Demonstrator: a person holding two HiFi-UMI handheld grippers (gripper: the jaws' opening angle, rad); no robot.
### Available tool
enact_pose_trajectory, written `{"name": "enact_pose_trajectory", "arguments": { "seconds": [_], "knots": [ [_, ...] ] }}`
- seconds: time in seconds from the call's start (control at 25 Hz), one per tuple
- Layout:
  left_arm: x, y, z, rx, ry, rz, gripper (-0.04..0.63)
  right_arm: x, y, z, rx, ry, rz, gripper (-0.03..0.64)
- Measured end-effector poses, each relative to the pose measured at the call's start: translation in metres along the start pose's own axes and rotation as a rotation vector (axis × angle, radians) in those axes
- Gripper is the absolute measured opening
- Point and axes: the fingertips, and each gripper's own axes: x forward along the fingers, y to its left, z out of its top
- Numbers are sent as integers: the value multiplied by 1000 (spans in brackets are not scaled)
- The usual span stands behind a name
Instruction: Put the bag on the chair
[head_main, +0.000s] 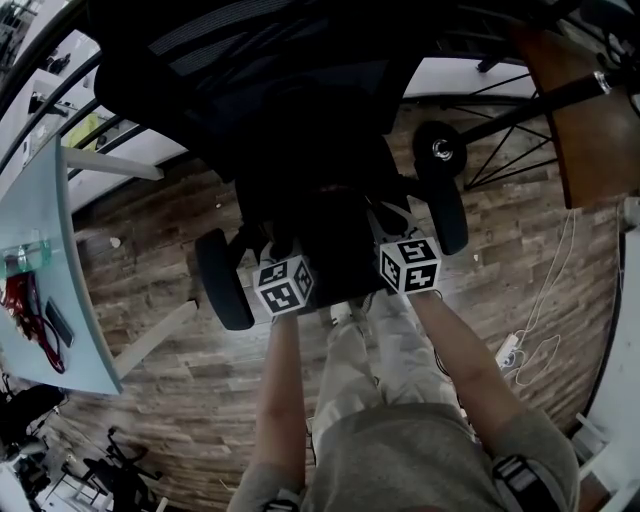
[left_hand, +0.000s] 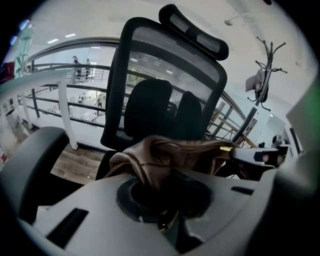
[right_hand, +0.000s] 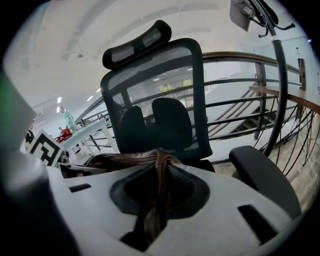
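Observation:
A brown leather bag (left_hand: 172, 152) hangs between my two grippers, just above the seat of a black mesh office chair (left_hand: 167, 80). The left gripper (left_hand: 161, 199) is shut on one bunched end of the bag. A strap of the bag (right_hand: 160, 167) is pinched in the shut right gripper (right_hand: 155, 200). In the head view the bag (head_main: 338, 240) shows as a dark mass over the chair (head_main: 270, 90). There the left gripper (head_main: 277, 255) and right gripper (head_main: 398, 238) flank it between the chair's armrests, and the seat beneath is hidden.
The chair's armrests (head_main: 222, 280) (head_main: 447, 215) stand close outside both grippers. A white table (head_main: 45, 215) with a red item (head_main: 20, 298) and a phone (head_main: 58, 322) lies to the left. A railing (right_hand: 260, 102) and a coat stand (left_hand: 267, 57) are behind. Cables (head_main: 545, 335) trail on the wooden floor to the right.

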Motion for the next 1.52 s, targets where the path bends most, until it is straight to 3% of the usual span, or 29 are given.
{"name": "enact_pose_trajectory", "arguments": {
  "seconds": [0.36,0.72,0.8,0.88,1.0,1.52],
  "knots": [
    [18,2,-21,31,55,24,31,13,-18,-23,59,38,-31,49],
    [20,5,-26,13,79,50,32,18,-16,-27,41,62,-51,79],
    [18,6,-24,-3,68,50,82,17,-14,-25,39,57,-53,111],
    [14,6,-21,-29,51,42,211,13,-13,-20,35,40,-53,173],
    [6,8,-13,-38,16,52,266,8,-9,-12,26,20,-55,215],
    [-60,-22,25,-8,-106,23,255,-54,22,25,-8,-70,-35,218]
  ]
}}
